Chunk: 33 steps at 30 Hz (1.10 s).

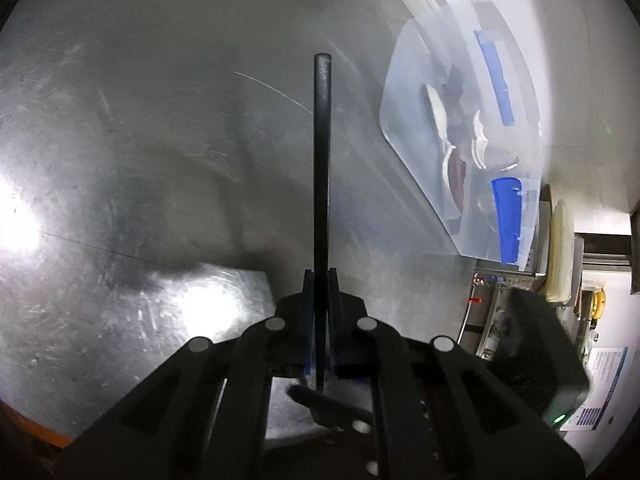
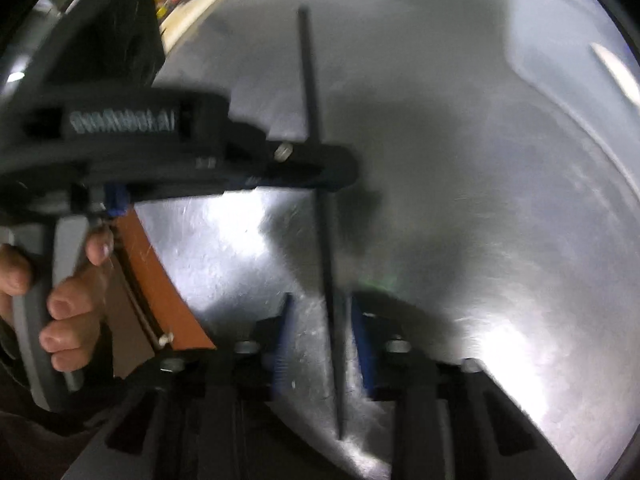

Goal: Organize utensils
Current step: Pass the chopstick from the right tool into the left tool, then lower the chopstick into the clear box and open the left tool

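A long black chopstick (image 1: 322, 160) is pinched in my left gripper (image 1: 321, 276) and sticks out forward over the steel table. In the right wrist view the same chopstick (image 2: 320, 208) runs from the top down between my right gripper's blue pads (image 2: 362, 336), which stand apart on either side of it without touching. My right gripper (image 2: 320, 308) is open around the chopstick's lower part. My left gripper (image 2: 336, 170) comes in from the left there, shut on the chopstick's middle.
A clear plastic bin (image 1: 472, 128) with blue latches holds white and dark dishes at the right of the steel table (image 1: 160, 140). An orange-brown board (image 2: 160, 280) lies at the table's edge. A black box (image 1: 532, 344) and shelving stand beyond the table's right edge.
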### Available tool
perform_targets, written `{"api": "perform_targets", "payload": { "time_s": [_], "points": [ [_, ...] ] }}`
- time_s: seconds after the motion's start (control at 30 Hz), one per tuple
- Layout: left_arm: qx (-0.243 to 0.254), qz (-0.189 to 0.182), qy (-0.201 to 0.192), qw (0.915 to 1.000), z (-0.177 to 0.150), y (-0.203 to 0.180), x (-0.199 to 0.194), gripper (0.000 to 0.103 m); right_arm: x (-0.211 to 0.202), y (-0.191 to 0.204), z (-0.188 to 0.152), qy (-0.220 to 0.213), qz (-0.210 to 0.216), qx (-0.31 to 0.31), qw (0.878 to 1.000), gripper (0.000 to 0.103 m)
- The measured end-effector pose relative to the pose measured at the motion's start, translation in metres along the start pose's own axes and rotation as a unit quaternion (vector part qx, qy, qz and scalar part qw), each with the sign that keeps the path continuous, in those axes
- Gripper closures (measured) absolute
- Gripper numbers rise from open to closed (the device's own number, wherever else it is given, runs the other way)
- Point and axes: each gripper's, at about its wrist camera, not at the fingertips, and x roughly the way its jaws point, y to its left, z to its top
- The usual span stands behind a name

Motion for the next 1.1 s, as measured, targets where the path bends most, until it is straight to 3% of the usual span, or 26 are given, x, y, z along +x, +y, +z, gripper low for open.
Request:
{"api": "perform_targets", "payload": {
  "time_s": [0.13,0.23,0.4,0.5,0.57,0.7,0.77,0.83,0.97,1.1],
  "points": [
    [0.012,-0.003,-0.001,0.9999,-0.002,-0.012,-0.003,0.098,-0.003,-0.003,-0.004,0.000,0.009,0.003,1.000,0.096],
    [0.043,-0.013,-0.019,0.9988,-0.002,-0.034,-0.014,0.098,-0.031,-0.006,-0.009,-0.030,0.029,0.006,0.999,0.096],
    [0.146,-0.054,-0.058,0.9861,0.011,-0.117,-0.040,0.098,-0.112,-0.015,-0.007,-0.111,0.016,-0.001,0.994,0.095],
    [0.215,-0.072,-0.082,0.9706,0.031,-0.182,-0.052,0.098,-0.173,-0.029,0.003,-0.163,-0.019,-0.009,0.986,0.096],
    [0.256,-0.082,-0.097,0.9583,0.048,-0.228,-0.058,0.098,-0.216,-0.041,0.014,-0.193,-0.068,-0.020,0.979,0.096],
    [0.297,-0.092,-0.097,0.9455,0.088,-0.300,-0.049,0.098,-0.269,-0.073,0.044,-0.202,-0.144,-0.019,0.968,0.096],
    [0.301,-0.089,-0.083,0.9459,0.112,-0.324,-0.033,0.098,-0.285,-0.104,0.051,-0.192,-0.167,-0.008,0.967,0.096],
    [0.292,-0.074,-0.061,0.9517,0.135,-0.335,-0.007,0.098,-0.284,-0.134,0.065,-0.176,-0.176,0.009,0.968,0.096],
    [0.244,-0.026,0.012,0.9693,0.176,-0.326,0.080,0.098,-0.244,-0.201,0.086,-0.115,-0.142,0.053,0.982,0.096],
    [0.202,0.011,0.061,0.9775,0.195,-0.291,0.142,0.098,-0.194,-0.252,0.096,-0.060,-0.098,0.092,0.989,0.096]
  ]
}}
